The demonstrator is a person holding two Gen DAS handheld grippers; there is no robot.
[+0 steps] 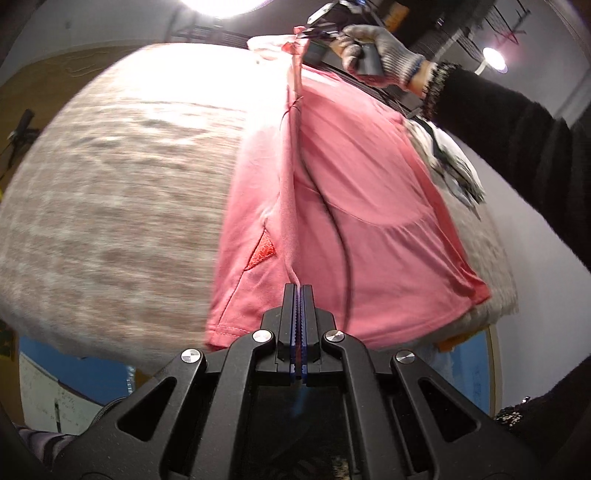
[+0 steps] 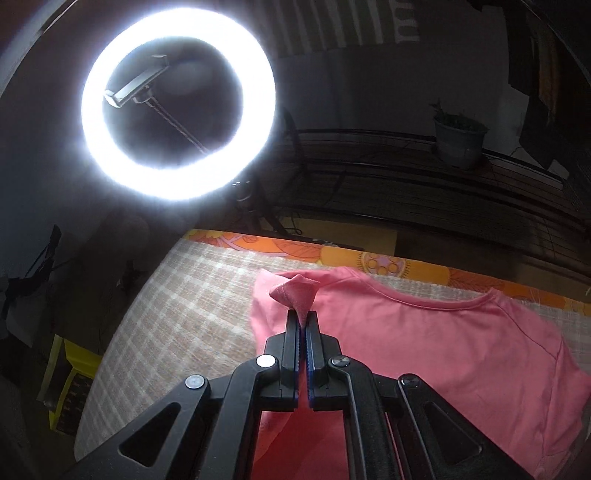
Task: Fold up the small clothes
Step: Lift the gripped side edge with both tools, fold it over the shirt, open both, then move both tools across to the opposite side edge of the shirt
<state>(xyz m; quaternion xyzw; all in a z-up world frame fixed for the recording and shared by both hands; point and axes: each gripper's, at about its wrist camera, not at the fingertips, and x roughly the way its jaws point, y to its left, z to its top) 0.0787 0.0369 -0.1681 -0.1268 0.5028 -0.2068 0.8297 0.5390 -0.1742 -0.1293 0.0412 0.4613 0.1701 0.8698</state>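
A small pink T-shirt point(image 1: 369, 192) lies on a checked beige cloth point(image 1: 110, 192). My left gripper point(image 1: 299, 286) is shut on a pinched edge of the shirt near its hem. My right gripper point(image 2: 303, 314) is shut on a bunched corner of the shirt point(image 2: 424, 350) at the far end; it also shows in the left wrist view point(image 1: 317, 35), held by a gloved hand. One side of the shirt is lifted in a ridge between the two grippers. The neckline point(image 2: 443, 302) faces the far edge.
A bright ring light point(image 2: 177, 103) with a phone clamp stands beyond the table's left corner. An orange patterned cloth point(image 2: 369, 258) edges the far side. A black rack with a plant pot point(image 2: 460, 136) stands behind. A yellow stool point(image 2: 70, 380) sits at the left. Grey patterned fabric point(image 1: 450, 162) lies beside the shirt.
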